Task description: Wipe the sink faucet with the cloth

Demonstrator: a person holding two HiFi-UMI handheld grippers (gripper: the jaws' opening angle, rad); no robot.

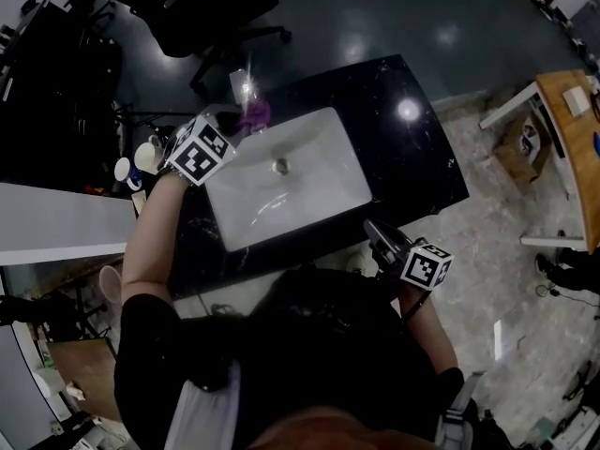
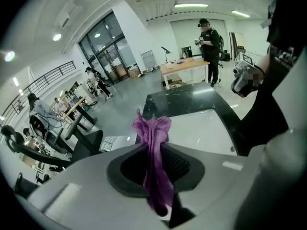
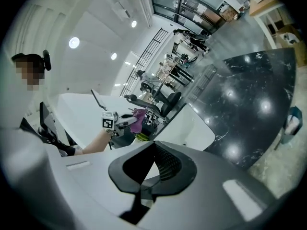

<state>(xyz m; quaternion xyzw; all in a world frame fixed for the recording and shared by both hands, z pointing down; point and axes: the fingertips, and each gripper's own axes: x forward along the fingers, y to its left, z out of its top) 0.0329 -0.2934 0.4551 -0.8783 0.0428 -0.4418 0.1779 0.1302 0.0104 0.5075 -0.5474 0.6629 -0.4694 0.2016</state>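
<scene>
Two grippers are showing, one in each of the person's hands. The left gripper [image 1: 242, 120] [image 2: 156, 150] is clamping its jaws on a purple cloth [image 1: 255, 113] [image 2: 152, 133] – the fabric is bunching out past the tips and trailing back between the pads. In the right gripper view the same cloth [image 3: 138, 119] is hanging from the left gripper [image 3: 128, 121] at the far side of the sink.

In the head view the cloth is sitting at the back rim of the white sink [image 1: 323, 153], right beside a pale, shiny upright shape that looks like the faucet [image 1: 244, 84]. Whether the cloth is touching it cannot be told. The left forearm is reaching across the black counter [image 1: 412, 148] beside the basin's left end.

The right gripper [image 1: 375, 231] [image 3: 153, 150] is holding its jaws fully together with nothing between them. It is hovering at the counter's near edge, in front of the sink's right corner and well apart from the cloth.

The sink is lying sunk in the counter, with its drain [image 1: 279, 166] in the middle of the bowl. Beyond the counter, a black chair [image 1: 202, 7] is standing on the dark floor, and a wooden table [image 1: 572, 111] is showing at the right edge. In the left gripper view a person [image 2: 209, 42] is standing behind another table [image 2: 184, 67] – far across the room.
</scene>
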